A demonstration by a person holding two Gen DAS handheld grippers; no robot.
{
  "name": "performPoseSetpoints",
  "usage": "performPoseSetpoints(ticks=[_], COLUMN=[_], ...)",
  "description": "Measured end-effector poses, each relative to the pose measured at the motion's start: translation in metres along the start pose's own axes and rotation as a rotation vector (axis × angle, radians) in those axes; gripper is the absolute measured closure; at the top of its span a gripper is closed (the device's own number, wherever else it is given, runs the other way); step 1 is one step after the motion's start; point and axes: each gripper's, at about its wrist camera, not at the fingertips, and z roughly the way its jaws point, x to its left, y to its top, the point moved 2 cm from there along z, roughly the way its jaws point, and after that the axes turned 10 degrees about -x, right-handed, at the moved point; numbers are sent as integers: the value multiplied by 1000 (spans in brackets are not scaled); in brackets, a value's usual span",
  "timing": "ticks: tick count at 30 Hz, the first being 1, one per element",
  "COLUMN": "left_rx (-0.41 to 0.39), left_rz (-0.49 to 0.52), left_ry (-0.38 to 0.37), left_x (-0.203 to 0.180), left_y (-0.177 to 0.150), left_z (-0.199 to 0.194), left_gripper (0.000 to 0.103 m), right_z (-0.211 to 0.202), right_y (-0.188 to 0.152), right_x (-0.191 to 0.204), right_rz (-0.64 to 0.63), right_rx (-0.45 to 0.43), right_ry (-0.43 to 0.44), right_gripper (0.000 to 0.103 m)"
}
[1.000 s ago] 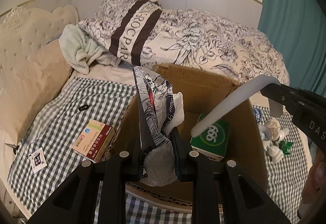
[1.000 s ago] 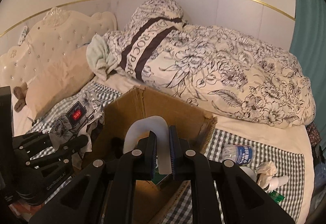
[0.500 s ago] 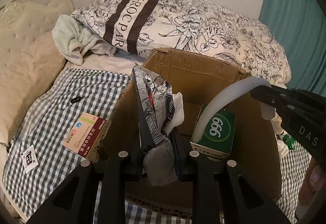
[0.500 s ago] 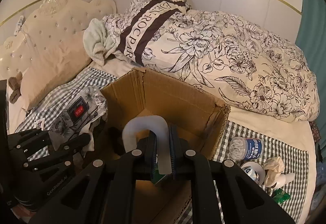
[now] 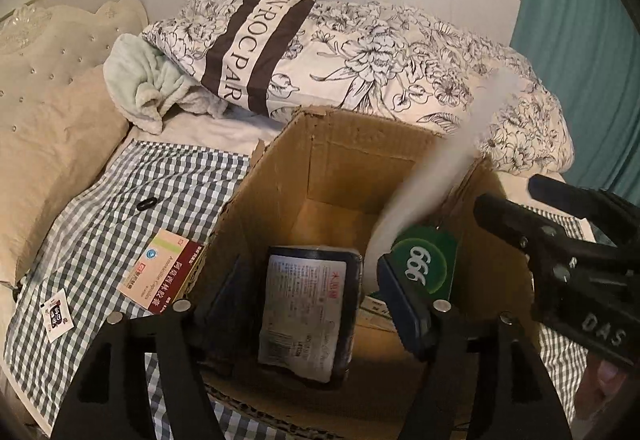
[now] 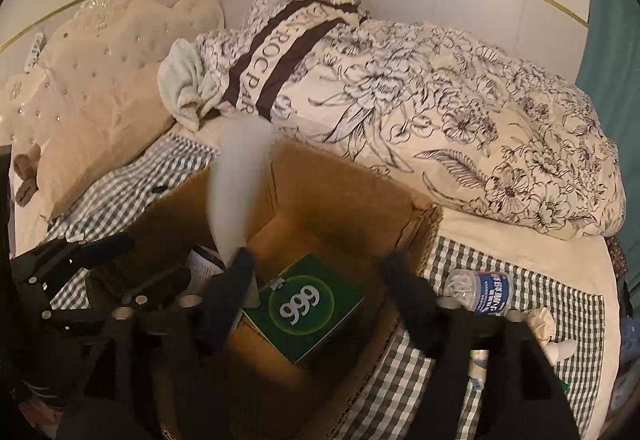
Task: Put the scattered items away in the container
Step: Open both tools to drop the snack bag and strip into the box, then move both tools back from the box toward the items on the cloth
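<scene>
Left wrist view, nearest first: your left gripper (image 5: 308, 304) has let go. A second ago its pads pinched the crumpled dark packet; now the jaws are opening, spread wide with nothing pressed between them, and the packet (image 5: 306, 310) lies label-up on the floor of the cardboard box (image 5: 348, 144), directly below the fingers. Just beside it sits the green 999 box (image 5: 426, 264), already inside.

Your right gripper (image 6: 316, 272) did the same. It was clamped on the white curved piece half a second ago; now its jaws are opening too, and the white curved piece (image 6: 236, 192) shows only as a pale blurred streak over the box's near-left wall, which reads as falling or swinging free. I cannot tell whether it still brushes the left finger.

For the task, that means two more items are going into the container and both tools are free for the next pick.

Farther out, work remains: the red-and-cream medicine carton (image 5: 160, 276) and a small sachet (image 5: 56, 316) lie on the checked sheet left of the box, a water bottle (image 6: 480, 290) and crumpled tissue (image 6: 540, 320) to its right. Beyond them, the floral duvet (image 6: 440, 112) stays put.
</scene>
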Motion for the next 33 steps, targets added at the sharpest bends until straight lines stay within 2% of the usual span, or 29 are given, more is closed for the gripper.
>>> performPoseSetpoints(ticks=[19,29,33], left_rx=[-59,-128,-162], left_rz=[91,130,126], left_ry=[-7,-25,-41], left_x=[-51,-93,-111], left_y=[20,36,45], left_z=[-32,-60,-73], left_gripper=[28,19,14], right_z=[-61,-108,-128], right_y=[-2,-1,-2], right_x=[-58,-103,-123], right_rz=[93,135,150], right_rx=[-67,-115,-134], right_ry=[-55,-111,-146], right_gripper=[26,23,17])
